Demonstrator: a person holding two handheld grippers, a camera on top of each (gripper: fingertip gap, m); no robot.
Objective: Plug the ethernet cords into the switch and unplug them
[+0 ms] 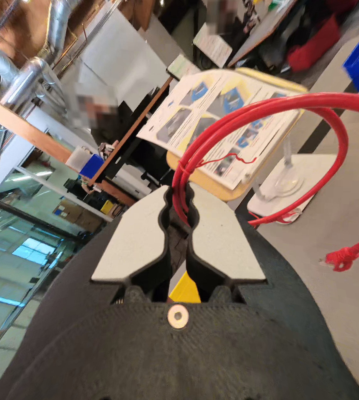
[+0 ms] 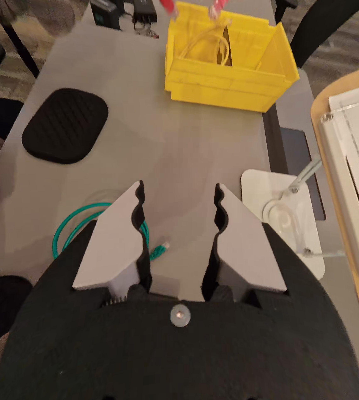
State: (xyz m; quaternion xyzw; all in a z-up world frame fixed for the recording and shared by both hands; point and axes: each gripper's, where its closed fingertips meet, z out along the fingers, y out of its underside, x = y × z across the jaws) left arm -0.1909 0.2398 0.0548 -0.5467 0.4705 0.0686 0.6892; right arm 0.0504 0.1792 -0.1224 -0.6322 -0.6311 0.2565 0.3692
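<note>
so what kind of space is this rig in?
Probably a workshop or lab in an industrial building: exposed silver ductwork overhead, a grey worktable with a yellow parts bin, and stacked cardboard boxes farther back.

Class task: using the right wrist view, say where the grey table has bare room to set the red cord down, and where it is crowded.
Bare table lies between the black pad, the yellow bin and the white stand base, ahead of the open right tool. The near-left is crowded by the green cord, the right edge by the stand.
</note>
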